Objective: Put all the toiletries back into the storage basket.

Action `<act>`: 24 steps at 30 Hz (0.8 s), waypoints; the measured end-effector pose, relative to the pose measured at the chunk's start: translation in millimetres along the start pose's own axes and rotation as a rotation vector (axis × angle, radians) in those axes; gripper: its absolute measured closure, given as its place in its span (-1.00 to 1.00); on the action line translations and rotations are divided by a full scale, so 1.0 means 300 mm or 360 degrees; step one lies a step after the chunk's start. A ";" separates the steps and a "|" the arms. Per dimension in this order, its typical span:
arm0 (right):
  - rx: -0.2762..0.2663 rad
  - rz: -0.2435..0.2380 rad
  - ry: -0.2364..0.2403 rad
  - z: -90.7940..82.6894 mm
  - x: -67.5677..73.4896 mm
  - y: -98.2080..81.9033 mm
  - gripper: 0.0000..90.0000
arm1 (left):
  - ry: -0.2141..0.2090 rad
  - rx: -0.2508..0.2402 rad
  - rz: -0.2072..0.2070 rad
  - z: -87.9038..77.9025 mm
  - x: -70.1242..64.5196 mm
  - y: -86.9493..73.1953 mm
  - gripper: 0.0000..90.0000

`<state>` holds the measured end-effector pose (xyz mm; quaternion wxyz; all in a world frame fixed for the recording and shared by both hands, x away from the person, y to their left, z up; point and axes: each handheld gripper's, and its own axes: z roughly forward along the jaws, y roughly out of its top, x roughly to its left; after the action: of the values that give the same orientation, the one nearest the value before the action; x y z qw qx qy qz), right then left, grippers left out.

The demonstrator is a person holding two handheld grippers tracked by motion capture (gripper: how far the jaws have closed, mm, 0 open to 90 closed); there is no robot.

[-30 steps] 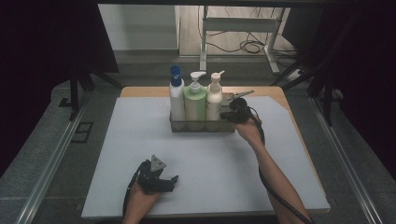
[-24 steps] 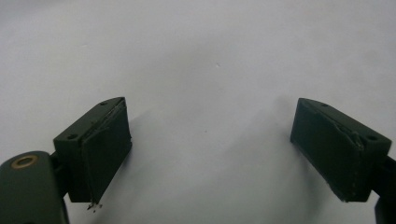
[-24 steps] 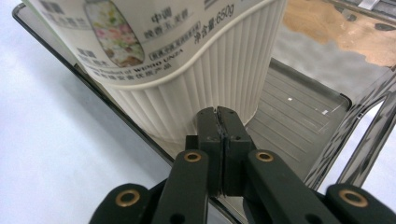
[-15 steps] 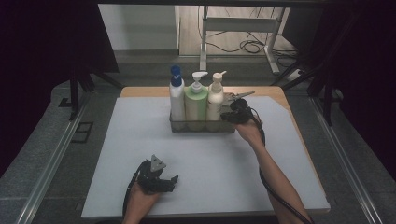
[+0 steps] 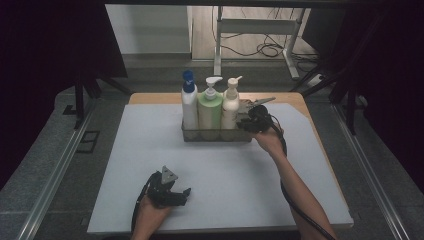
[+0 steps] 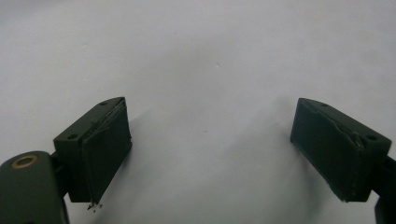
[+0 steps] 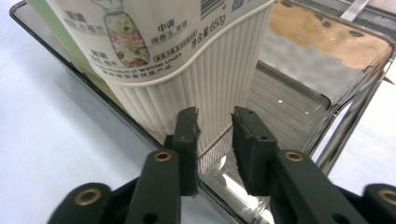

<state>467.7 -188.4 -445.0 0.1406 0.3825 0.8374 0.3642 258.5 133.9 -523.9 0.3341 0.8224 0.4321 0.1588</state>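
Note:
A clear tray (image 5: 216, 135) at the back of the white table holds three pump bottles: white with a blue cap (image 5: 189, 102), green (image 5: 210, 106) and cream (image 5: 230, 104). My right gripper (image 5: 245, 124) is at the tray's right end. In the right gripper view its jaws (image 7: 215, 114) straddle the tray's wall (image 7: 212, 156), just in front of the ribbed cream bottle (image 7: 187, 60). They have just been opening and a gap shows on each side of the wall. My left gripper (image 5: 182, 194) rests near the front edge, open (image 6: 210, 102) over bare table.
The tray's right part (image 7: 289, 102) behind the cream bottle holds nothing. A wooden board (image 5: 285, 97) pokes out beyond the white table top (image 5: 150, 150). Dark curtains, floor rails and a metal stand surround the table.

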 end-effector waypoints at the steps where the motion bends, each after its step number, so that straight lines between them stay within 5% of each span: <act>1: 0.0000 0.0001 -0.0005 -0.004 0.000 0.000 0.44 | 0.0000 0.0000 0.0000 0.000 0.000 0.000 -0.74; 13: -0.0038 -0.0002 -0.0017 -0.053 -0.009 -0.008 -0.10 | 0.0001 0.0002 0.0003 -0.001 0.000 0.000 -0.74; 24: -0.0068 -0.0063 -0.0008 -0.101 0.013 -0.021 -0.34 | 0.0000 0.0001 0.0003 0.000 0.001 0.000 -0.74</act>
<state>446.4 -203.5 -428.3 0.1579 0.3638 0.8365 0.3782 258.5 134.1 -523.8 0.3337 0.8229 0.4315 0.1589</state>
